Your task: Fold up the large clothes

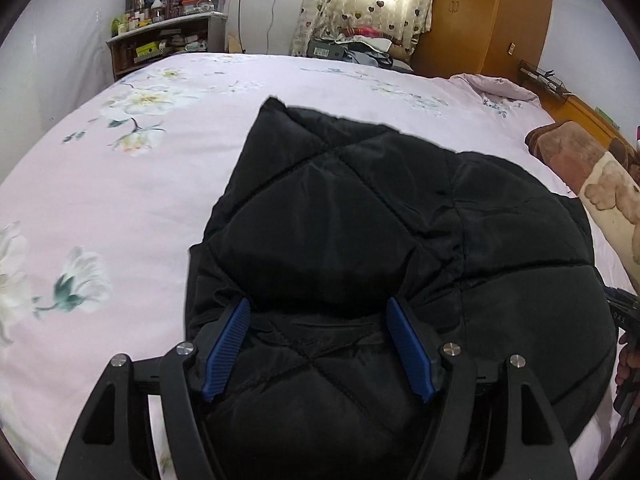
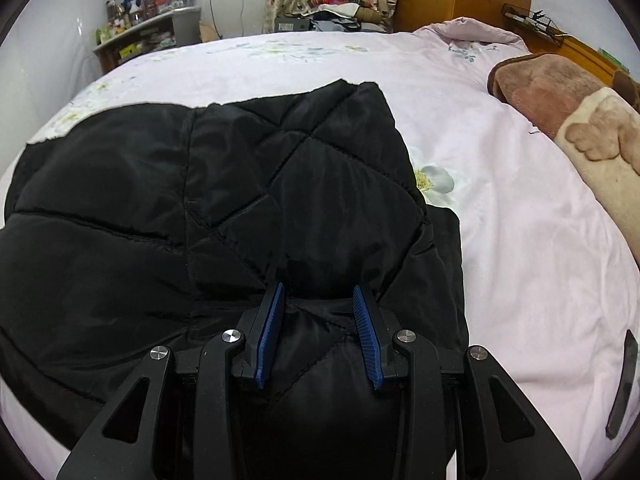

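Note:
A black quilted padded jacket [image 1: 340,208] lies on a pink flowered bed sheet [image 1: 120,200], its near part doubled over the rest. My left gripper [image 1: 318,304] is shut on a thick bunch of the jacket's near left edge, and the fabric fills the wide gap between the blue pads [image 1: 228,344]. In the right wrist view, my right gripper [image 2: 318,286] is shut on a narrower bunch at the near right side of the jacket [image 2: 160,200]. From both grips the fabric drapes forward over the fingertips. The jacket's underside is hidden.
A rolled brown and cream blanket [image 2: 560,100] lies along the bed's right side. A cluttered shelf [image 1: 160,40] stands past the far left corner, a wooden wardrobe [image 1: 480,12] at the far right. Bare sheet [image 2: 520,240] stretches right of the jacket.

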`<state>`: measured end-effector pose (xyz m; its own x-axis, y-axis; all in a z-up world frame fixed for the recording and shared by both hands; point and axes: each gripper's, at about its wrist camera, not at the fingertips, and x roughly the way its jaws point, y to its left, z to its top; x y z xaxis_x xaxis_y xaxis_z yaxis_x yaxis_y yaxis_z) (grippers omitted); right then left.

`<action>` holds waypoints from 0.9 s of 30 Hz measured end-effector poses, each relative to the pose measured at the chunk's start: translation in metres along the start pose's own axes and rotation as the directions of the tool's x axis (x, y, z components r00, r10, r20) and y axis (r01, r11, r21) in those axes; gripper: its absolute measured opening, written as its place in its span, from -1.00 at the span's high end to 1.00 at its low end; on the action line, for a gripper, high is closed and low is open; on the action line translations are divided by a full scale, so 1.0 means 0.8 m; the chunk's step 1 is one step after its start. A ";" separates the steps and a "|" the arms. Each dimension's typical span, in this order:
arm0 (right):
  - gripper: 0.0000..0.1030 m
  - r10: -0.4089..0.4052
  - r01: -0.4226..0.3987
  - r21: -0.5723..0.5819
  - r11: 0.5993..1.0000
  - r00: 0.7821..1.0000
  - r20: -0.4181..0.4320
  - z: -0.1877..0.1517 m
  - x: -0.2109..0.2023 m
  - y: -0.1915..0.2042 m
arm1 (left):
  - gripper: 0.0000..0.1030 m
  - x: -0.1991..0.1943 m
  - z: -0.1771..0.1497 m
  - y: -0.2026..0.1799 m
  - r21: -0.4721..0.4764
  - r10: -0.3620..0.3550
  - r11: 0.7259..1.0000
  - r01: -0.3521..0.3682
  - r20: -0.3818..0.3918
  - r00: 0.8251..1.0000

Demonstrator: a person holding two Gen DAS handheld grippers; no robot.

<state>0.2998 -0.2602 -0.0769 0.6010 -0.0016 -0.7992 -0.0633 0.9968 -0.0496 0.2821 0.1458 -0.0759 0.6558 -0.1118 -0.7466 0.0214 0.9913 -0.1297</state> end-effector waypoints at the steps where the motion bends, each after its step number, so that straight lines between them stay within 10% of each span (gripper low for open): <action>1: 0.30 0.001 0.000 0.010 1.000 1.000 -0.005 0.000 0.001 -0.002 | -0.42 0.003 0.003 0.000 0.008 0.001 1.000 -0.001 -0.004 1.000; 13: 0.30 0.083 -0.085 0.013 0.996 0.991 0.101 -0.011 -0.110 0.041 | -0.32 -0.091 -0.015 -0.052 0.072 -0.114 0.991 0.111 0.050 0.992; 27: 0.31 0.038 -0.037 -0.069 0.997 0.999 0.010 -0.051 -0.026 0.072 | -0.36 -0.021 -0.045 -0.082 0.083 -0.099 0.991 0.101 -0.019 0.995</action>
<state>0.2515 -0.2063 -0.0877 0.6064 0.0369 -0.7943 -0.1400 0.9883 -0.0610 0.2427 0.0798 -0.0786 0.6362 -0.2110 -0.7421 0.1499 0.9774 -0.1494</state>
